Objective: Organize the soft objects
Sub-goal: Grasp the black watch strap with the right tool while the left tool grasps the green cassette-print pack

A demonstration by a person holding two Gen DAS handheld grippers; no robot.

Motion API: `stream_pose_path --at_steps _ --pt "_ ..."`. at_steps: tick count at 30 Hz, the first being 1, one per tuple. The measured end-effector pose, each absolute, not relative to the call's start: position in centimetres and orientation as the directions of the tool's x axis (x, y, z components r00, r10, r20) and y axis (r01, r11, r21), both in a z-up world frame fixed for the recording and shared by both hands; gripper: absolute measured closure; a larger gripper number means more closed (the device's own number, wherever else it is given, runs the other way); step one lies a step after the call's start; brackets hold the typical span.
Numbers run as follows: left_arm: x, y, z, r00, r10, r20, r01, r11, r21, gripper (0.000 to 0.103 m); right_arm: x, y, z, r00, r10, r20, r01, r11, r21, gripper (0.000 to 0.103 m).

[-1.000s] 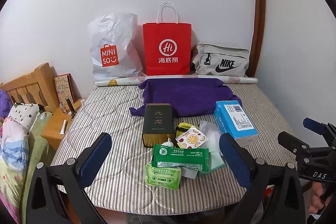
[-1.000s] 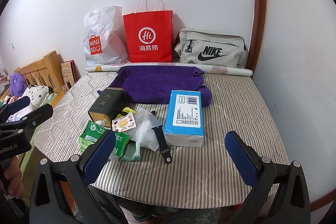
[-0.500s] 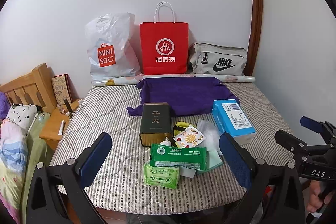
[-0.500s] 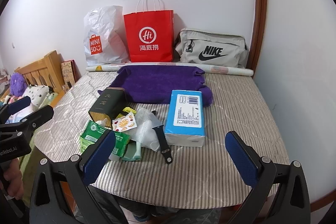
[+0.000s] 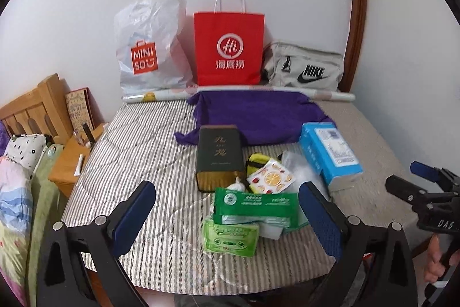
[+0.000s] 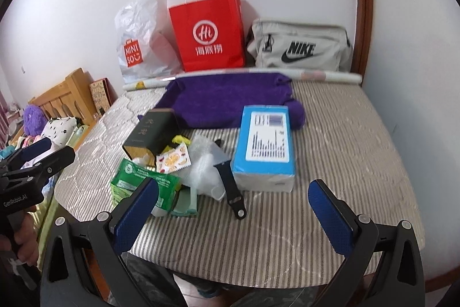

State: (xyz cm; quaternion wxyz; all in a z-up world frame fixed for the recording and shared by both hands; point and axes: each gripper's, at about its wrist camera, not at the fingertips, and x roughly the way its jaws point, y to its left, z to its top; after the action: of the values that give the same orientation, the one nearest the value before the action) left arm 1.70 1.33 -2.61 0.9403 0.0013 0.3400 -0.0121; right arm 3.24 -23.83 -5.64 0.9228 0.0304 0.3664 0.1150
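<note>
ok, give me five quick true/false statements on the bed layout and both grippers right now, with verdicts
1. The left gripper is open and holds nothing. True.
2. The right gripper is shut on the blue box. False: it is open and empty, short of the box.
3. The red paper bag stands between the white plastic bag and the grey Nike bag. True.
4. The purple towel hangs over the wooden headboard. False: it lies on the mattress.
5. The dark tin stands upright. False: it lies on its side.
</note>
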Motion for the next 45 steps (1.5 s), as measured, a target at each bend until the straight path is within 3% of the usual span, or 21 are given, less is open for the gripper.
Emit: stream_pose_path --at_steps 16,23,24,27,30,35,38,41,43,45 --pt "3.9 1.8 -13.3 0.616 -0.119 -0.779 0.123 0.991 -0.055 0.002 5.6 -23.2 -10.8 0.647 0.218 -0.730 -0.205 0.973 0.108 0.001" --pt "5.0 0.8 -15.7 0.602 -0.060 -0.796 0.126 0.992 0.021 0.002 7.0 -23.0 -13.5 0.608 0.203 -0.768 -0.208 0.974 0.092 0.001" --pt "5.2 0.9 -15.8 0.602 -0.056 -0.796 0.123 0.992 0.024 0.008 7.2 -22.9 -13.9 0.604 0.197 -0.772 -0.207 0.975 0.087 0.002" --pt "5.4 1.6 -15.9 0.590 -0.132 -0.796 0.141 0.988 -0.059 0.031 8.1 -22.4 -15.0 0.603 0.175 -0.778 -0.221 0.974 0.047 0.012" --pt "5.1 2.4 -15.7 0.597 -0.150 -0.788 0.136 0.987 -0.086 0.032 8.8 -22.1 -16.0 0.592 0.171 -0.787 -0.241 0.970 0.029 0.024" --pt "5.0 3.7 -15.0 0.608 -0.141 -0.782 0.120 0.989 -0.085 0.032 9.8 -21.9 -17.4 0.570 0.196 -0.798 -0.269 0.962 0.044 0.025" --pt "5.3 4.2 -14.9 0.605 -0.144 -0.783 0.112 0.989 -0.096 0.032 10.3 -21.3 -18.0 0.560 0.205 -0.803 -0.292 0.956 0.040 0.031" --pt "5.5 4.2 -14.9 0.601 -0.148 -0.785 0.115 0.988 -0.099 0.032 10.8 -21.0 -18.7 0.552 0.223 -0.804 -0.316 0.948 0.047 0.049" --pt "5.7 4.1 -14.8 0.604 -0.146 -0.784 0.117 0.989 -0.094 0.032 10.8 -21.1 -18.9 0.561 0.228 -0.795 -0.322 0.946 0.045 0.053" --pt "5.7 4.1 -14.8 0.604 -0.147 -0.783 0.117 0.989 -0.095 0.032 10.4 -21.3 -18.8 0.557 0.274 -0.784 -0.360 0.930 0.069 0.082"
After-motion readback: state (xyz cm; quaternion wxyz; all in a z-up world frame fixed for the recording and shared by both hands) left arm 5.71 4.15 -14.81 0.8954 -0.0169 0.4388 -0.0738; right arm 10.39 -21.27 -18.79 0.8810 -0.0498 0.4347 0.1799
